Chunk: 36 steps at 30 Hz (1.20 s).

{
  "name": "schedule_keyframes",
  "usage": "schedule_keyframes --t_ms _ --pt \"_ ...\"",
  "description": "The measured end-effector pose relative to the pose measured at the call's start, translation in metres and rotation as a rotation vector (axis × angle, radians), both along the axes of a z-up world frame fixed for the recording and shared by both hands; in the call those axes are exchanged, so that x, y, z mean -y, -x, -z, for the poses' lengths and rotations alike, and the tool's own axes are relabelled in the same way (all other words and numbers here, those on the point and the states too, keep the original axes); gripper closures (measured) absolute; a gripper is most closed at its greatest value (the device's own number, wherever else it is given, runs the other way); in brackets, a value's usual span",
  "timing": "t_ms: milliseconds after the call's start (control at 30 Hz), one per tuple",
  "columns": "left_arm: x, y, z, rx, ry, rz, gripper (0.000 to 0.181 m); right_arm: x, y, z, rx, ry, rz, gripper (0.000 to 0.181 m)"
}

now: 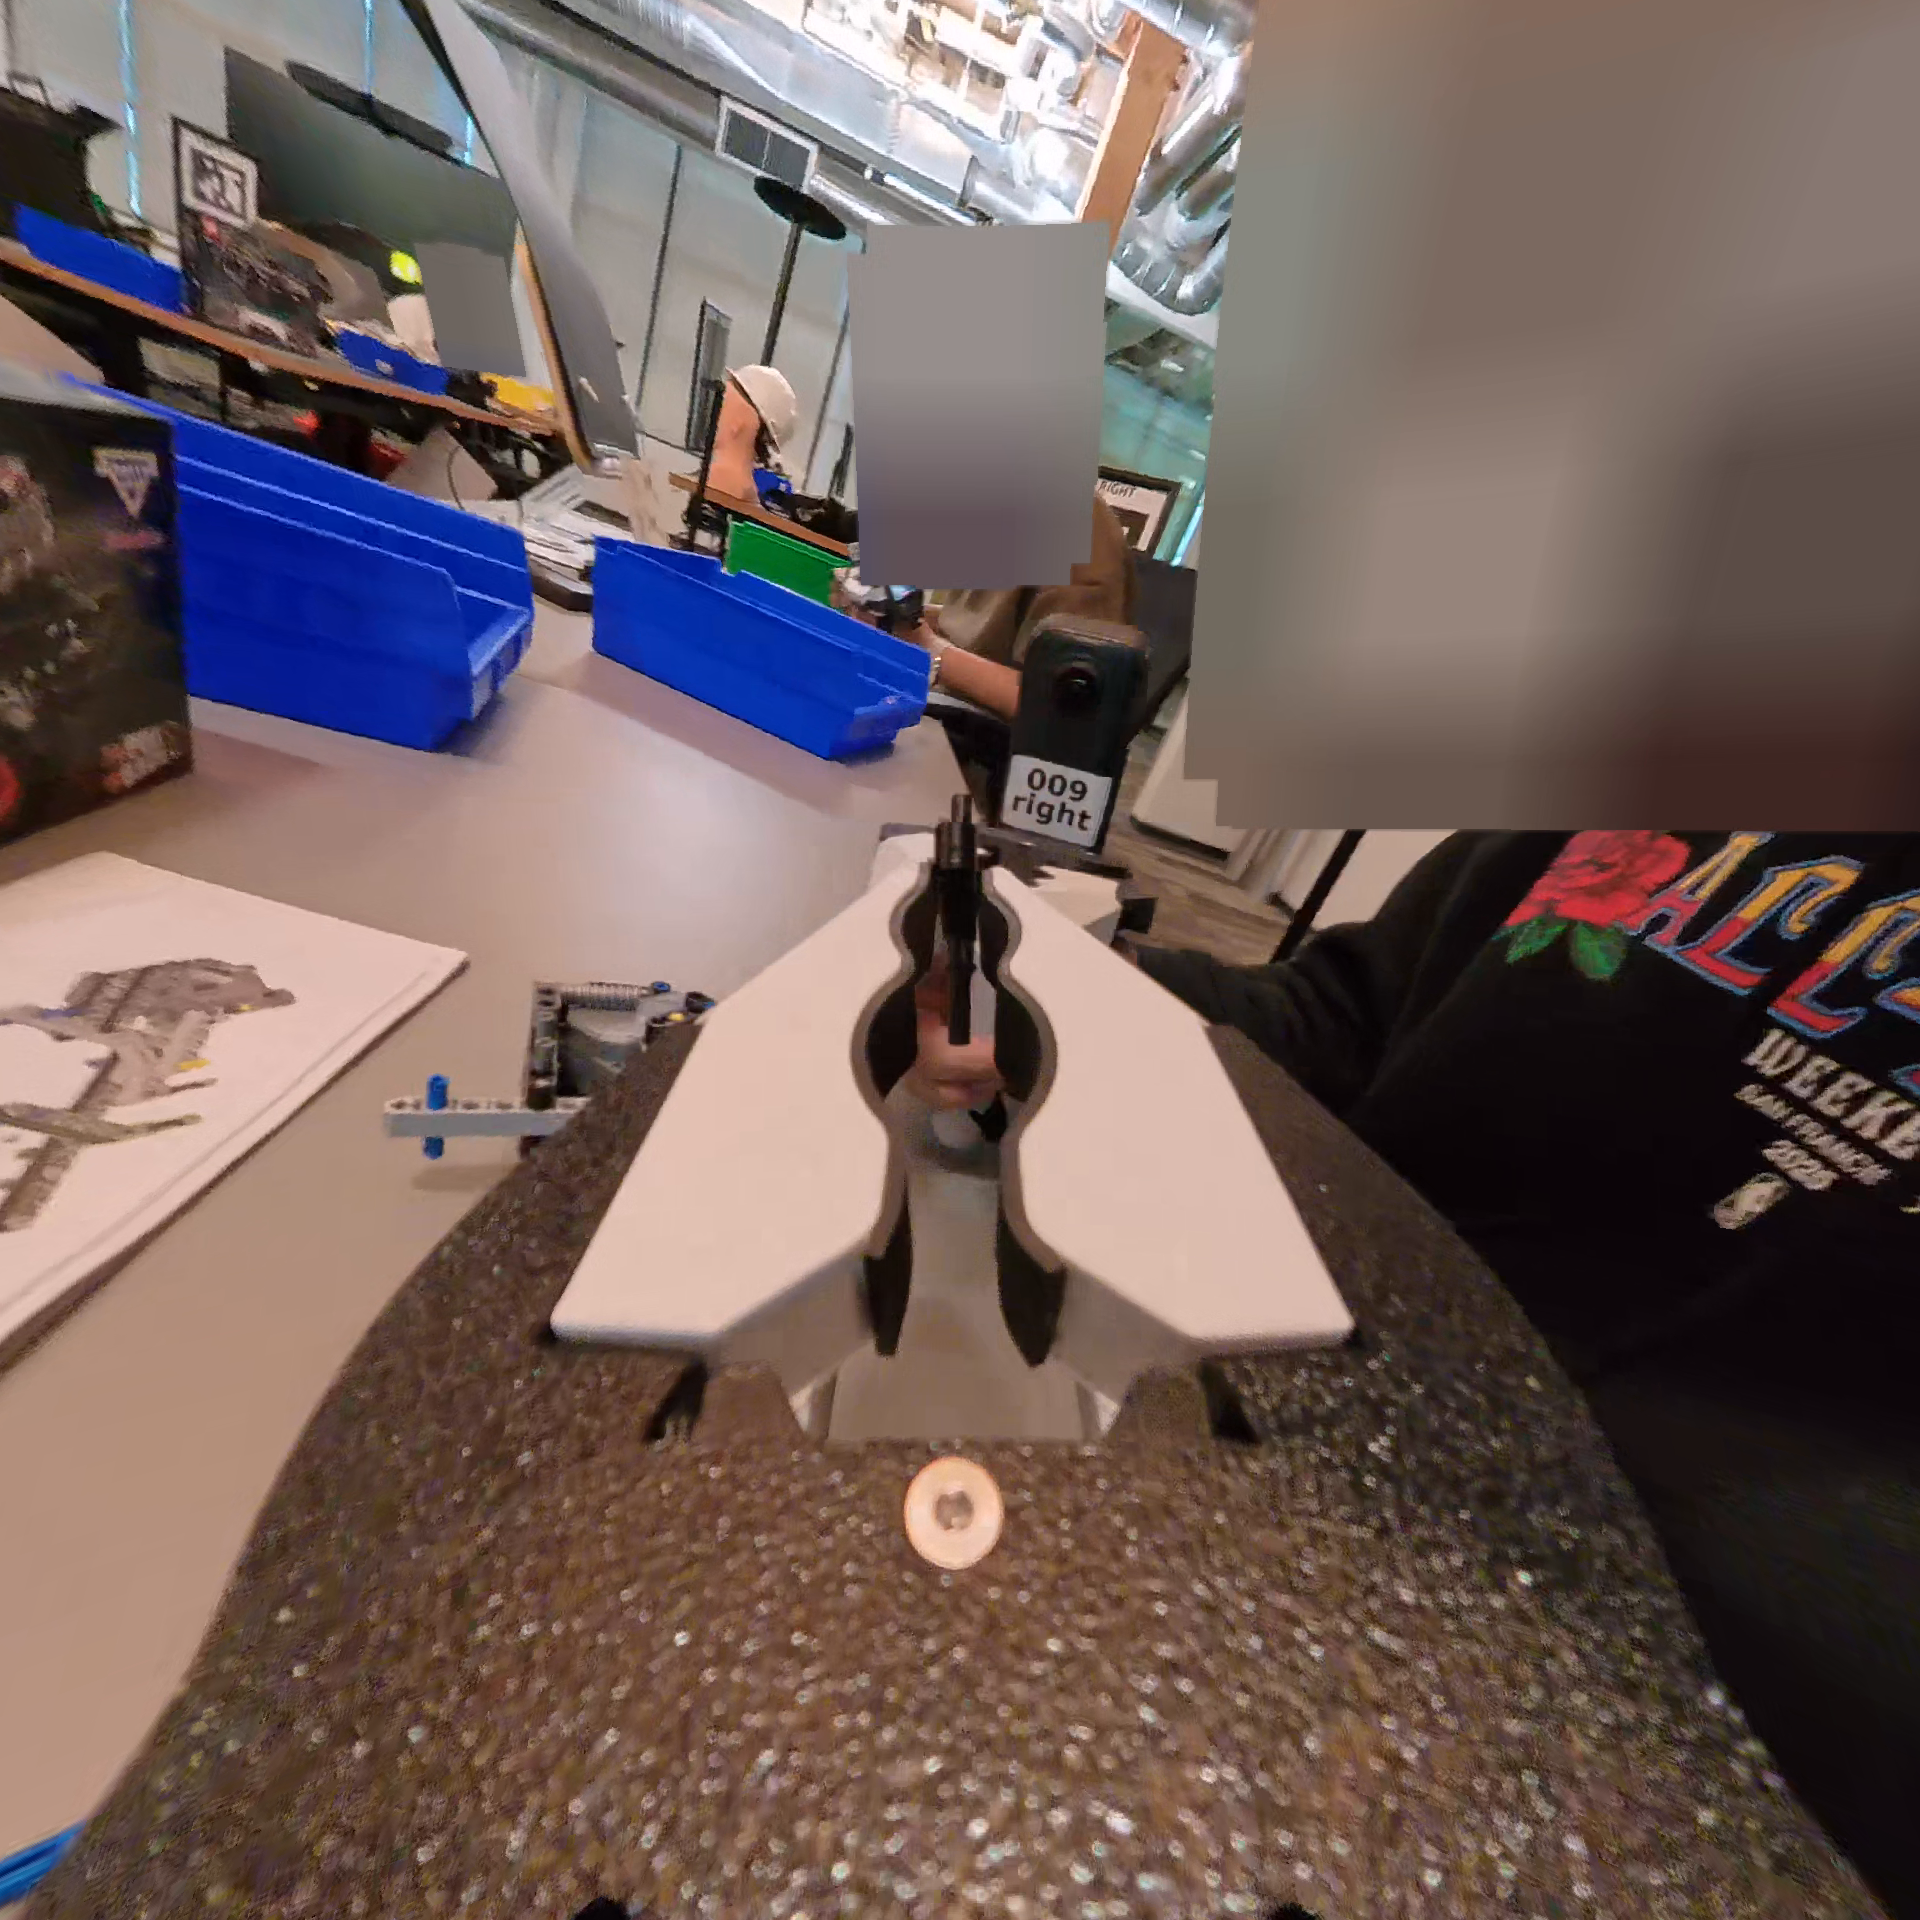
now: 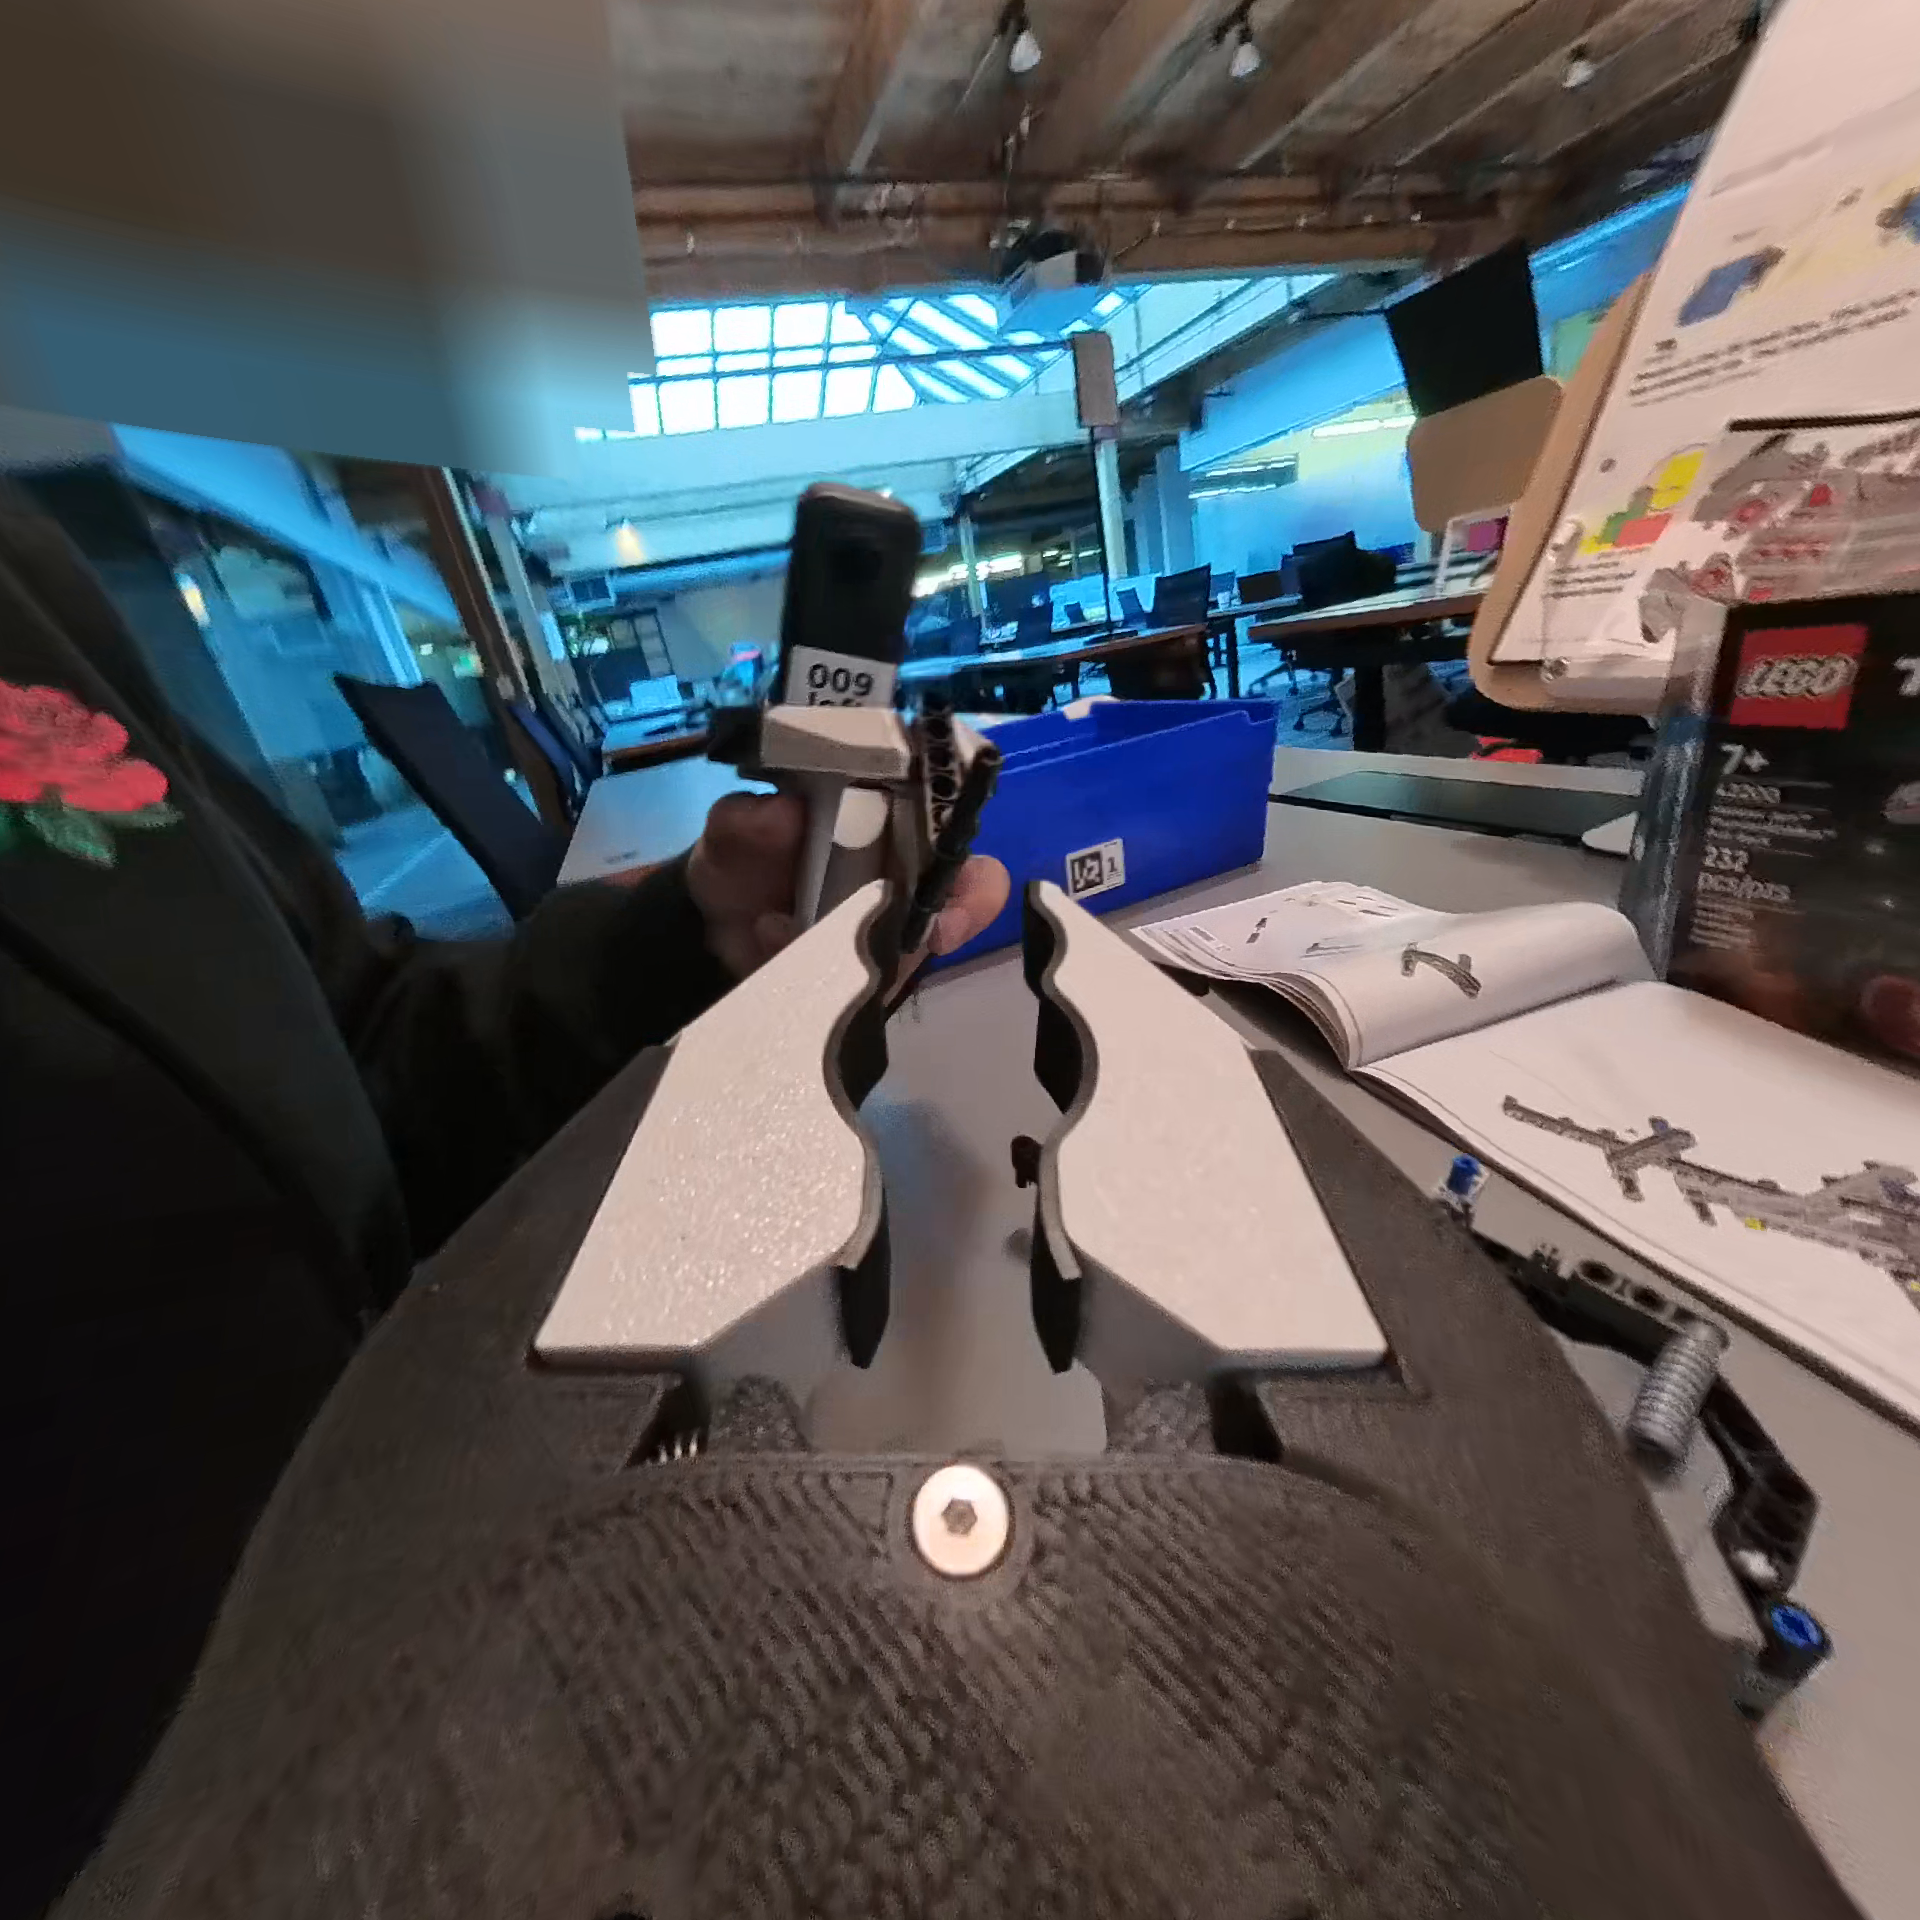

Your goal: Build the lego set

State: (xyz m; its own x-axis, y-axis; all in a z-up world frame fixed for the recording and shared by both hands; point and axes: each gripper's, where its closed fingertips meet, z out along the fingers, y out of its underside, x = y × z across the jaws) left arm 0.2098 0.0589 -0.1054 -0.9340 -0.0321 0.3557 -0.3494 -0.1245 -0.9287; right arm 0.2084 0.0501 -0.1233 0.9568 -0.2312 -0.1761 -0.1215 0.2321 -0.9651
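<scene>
My left gripper (image 1: 956, 878) is shut on a black Lego beam with a black axle (image 1: 958, 935) and holds it up off the table. From the right wrist view, the left gripper (image 2: 914, 764) holds that beam (image 2: 943, 774), and the axle (image 2: 940, 868) hangs down beside my right gripper's left fingertip (image 2: 868, 920). My right gripper (image 2: 956, 914) is open and empty, facing the left one. Its camera body (image 1: 1081, 686) shows just beyond the left fingers. The part-built grey and black model (image 1: 597, 1039) lies on the table; it also shows at lower right (image 2: 1662, 1351) with a grey spring (image 2: 1678, 1392).
An open instruction booklet (image 1: 156, 1039) (image 2: 1558, 1039) lies beside the model. A dark Lego box (image 1: 83, 613) (image 2: 1808, 810) stands behind it. Blue bins (image 1: 343, 603) (image 1: 758, 655) (image 2: 1122, 790) stand farther back. A person's dark sleeve (image 1: 1558, 1091) is close by.
</scene>
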Motion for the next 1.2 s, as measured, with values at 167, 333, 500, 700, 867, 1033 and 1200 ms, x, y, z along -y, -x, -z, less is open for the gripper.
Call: schedule_keyframes --t_ms 167,333,500,700,867,1033,1200 --pt "-0.008 -0.002 0.000 -0.077 0.038 0.045 0.176 -0.011 0.010 0.004 0.043 0.097 -0.126 0.168" --pt "-0.011 0.000 0.001 -0.054 0.029 0.051 0.176 -0.016 0.006 0.002 -0.067 0.072 -0.176 0.167" --pt "-0.010 0.001 0.005 -0.047 0.005 0.059 0.176 -0.013 0.003 0.000 -0.072 0.085 -0.157 0.172" --pt "-0.009 0.005 0.007 -0.036 -0.009 0.075 0.176 -0.014 0.007 0.002 -0.062 0.122 -0.177 0.175" --pt "-0.008 -0.001 0.007 -0.052 0.004 0.035 0.176 -0.014 0.001 0.003 -0.132 0.056 -0.166 0.176" --pt "-0.010 -0.013 0.010 -0.015 -0.024 -0.057 0.157 -0.010 -0.005 0.003 -0.187 0.014 -0.162 0.176" --pt "-0.015 -0.029 0.017 0.254 -0.202 -0.266 0.144 -0.006 -0.010 0.000 -0.076 0.023 -0.073 0.176"
